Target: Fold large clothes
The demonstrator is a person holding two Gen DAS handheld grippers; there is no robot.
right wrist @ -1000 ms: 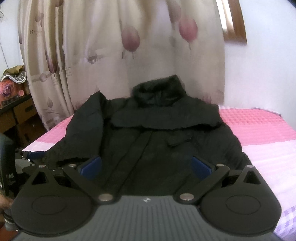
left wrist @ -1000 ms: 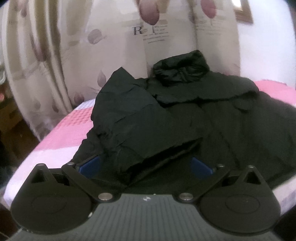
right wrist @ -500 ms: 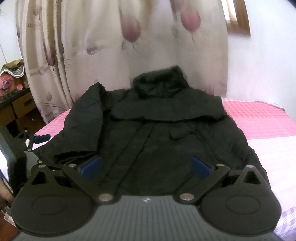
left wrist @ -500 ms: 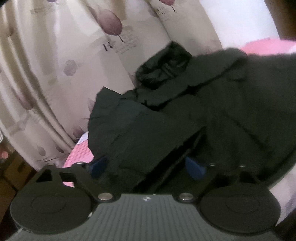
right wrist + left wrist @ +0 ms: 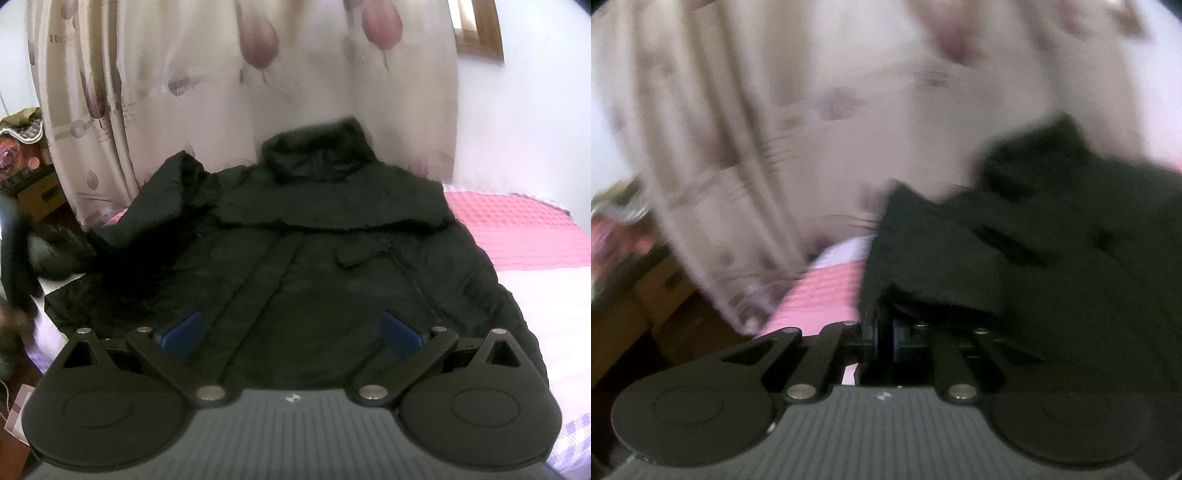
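A black padded jacket (image 5: 332,258) lies front up on the pink bed, its collar toward the curtain. In the blurred left wrist view my left gripper (image 5: 886,334) has its blue pads pressed together on the edge of the jacket's left sleeve (image 5: 923,266). The right wrist view shows that sleeve (image 5: 159,206) raised and drawn toward the left edge. My right gripper (image 5: 291,334) stands open low over the jacket's hem, with its blue pads wide apart and nothing pinched between them.
The pink checked bed cover (image 5: 517,229) stretches right of the jacket. A flowered curtain (image 5: 221,110) hangs close behind the bed. Wooden furniture with a cardboard box (image 5: 37,192) stands at the left. A white wall (image 5: 517,129) is at the back right.
The left gripper's pads went from wide apart to closed on the sleeve, and its view swung left and blurred. In the right view the sleeve rose and stretched leftward. The right gripper stayed put.
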